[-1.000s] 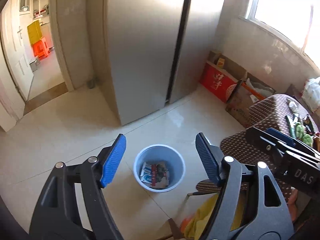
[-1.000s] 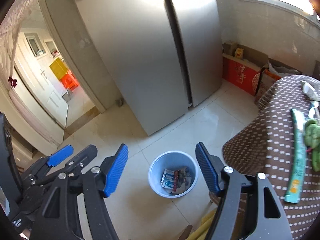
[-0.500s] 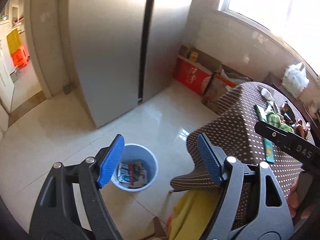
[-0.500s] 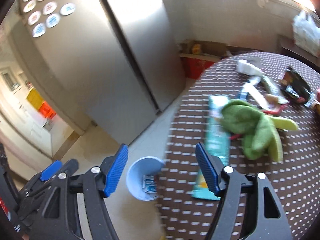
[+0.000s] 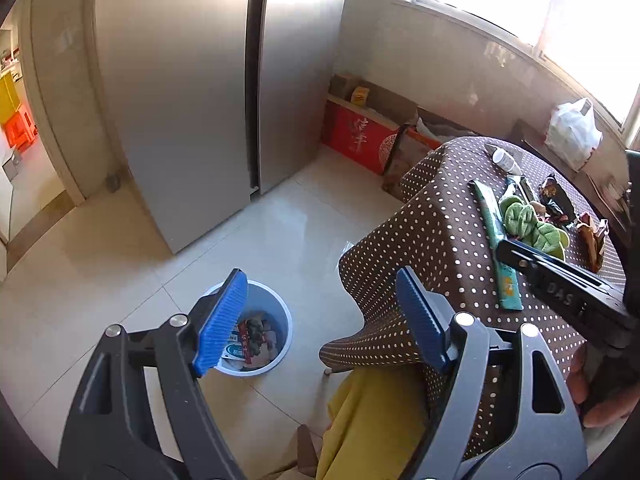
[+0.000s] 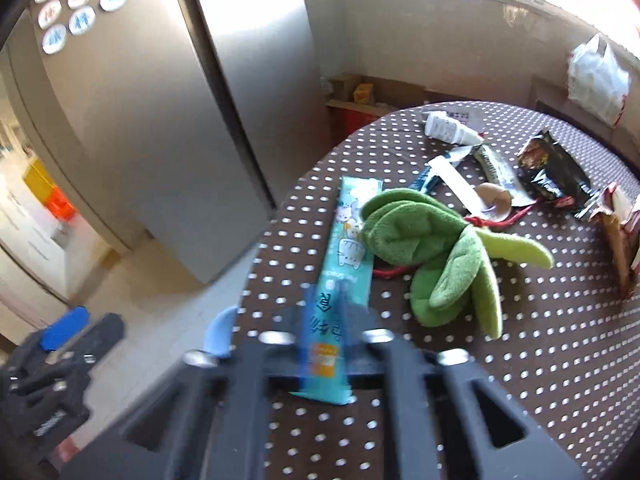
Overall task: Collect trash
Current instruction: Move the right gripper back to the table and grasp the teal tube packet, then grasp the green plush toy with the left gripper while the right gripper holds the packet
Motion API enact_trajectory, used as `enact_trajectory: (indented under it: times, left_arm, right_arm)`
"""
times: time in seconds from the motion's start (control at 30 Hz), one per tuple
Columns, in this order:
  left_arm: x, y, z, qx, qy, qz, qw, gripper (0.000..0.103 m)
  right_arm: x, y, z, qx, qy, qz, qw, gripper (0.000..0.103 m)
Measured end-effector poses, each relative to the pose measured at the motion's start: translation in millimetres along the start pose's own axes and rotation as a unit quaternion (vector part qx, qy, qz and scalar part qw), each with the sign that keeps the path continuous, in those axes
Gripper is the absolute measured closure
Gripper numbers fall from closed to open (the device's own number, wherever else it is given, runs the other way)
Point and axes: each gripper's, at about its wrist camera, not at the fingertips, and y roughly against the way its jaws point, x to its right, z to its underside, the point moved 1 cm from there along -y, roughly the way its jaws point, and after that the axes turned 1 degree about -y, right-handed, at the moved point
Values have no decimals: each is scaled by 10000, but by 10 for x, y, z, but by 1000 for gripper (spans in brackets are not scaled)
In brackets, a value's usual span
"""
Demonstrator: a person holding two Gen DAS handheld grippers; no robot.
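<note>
Sunlit kitchen flooring and a brown dotted surface [image 6: 520,360] are being shown. At its near edge, the right hand-held gripper [image 6: 326,344] is seen clenched on the near end of a long teal wrapper [image 6: 344,248]; its jaws have just been closing, which suggests the pickup is under way. Just beside the wrapper, a green plush toy [image 6: 436,248] is lying. The left hand-held gripper [image 5: 320,320] is being held released, above the blue trash bin [image 5: 280,312] on the floor below.

left wrist: high, down at bin [image 5: 246,332] | right wrist: close over table [image 6: 520,360] | shared: table
</note>
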Motion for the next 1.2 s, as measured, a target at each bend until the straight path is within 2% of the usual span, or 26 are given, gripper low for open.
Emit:
enact_trajectory:
  times: [0.03, 0.23, 0.33, 0.4, 0.43, 0.47, 0.57, 0.6, 0.67, 0.77, 1.0, 1.2]
  left_arm:
    - [9, 9, -5, 1, -3, 6, 10000, 27]
    - [152, 79, -13, 53, -129, 68, 9999, 27]
    - [229, 104, -16, 66, -161, 112, 9998, 27]
    - [259, 124, -13, 78, -172, 131, 9997, 27]
    - [269, 137, -9, 90, -181, 137, 9997, 27]
    - [273, 142, -7, 94, -187, 141, 9997, 27]
    - [257, 138, -1, 85, -176, 118, 9997, 27]
    - [240, 124, -4, 70, -165, 105, 9998, 27]
    - [203, 81, -11, 24, -127, 67, 9999, 27]
    - [160, 8, -19, -86, -59, 29, 9999, 27]
    - [192, 34, -21, -52, -74, 129, 9999, 27]
    - [383, 84, -28, -7, -201, 297, 9994, 27]
  right_arm:
    - [34, 19, 13, -47, -87, -140, 9999, 102]
    - [101, 160, 61, 20, -203, -353, 9992, 102]
    - [146, 205, 68, 34, -316, -436, 9985, 99]
    - [140, 184, 50, 34, -267, -366, 9990, 75]
    - [115, 183, 48, 52, -227, -308, 9993, 55]
    - [94, 161, 40, 63, -194, -258, 9995, 51]
    - [34, 42, 23, -77, -120, -186, 9997, 55]
    - [10, 21, 11, -14, -29, -54, 10000, 62]
    - [-69, -52, -17, 43, 274, 366, 9989, 66]
    - [-145, -98, -42, 32, 489, 625, 9968, 72]
    - [119, 27, -5, -5, 3, -81, 10000, 75]
    - [214, 330, -1, 205, -155, -516, 9983, 76]
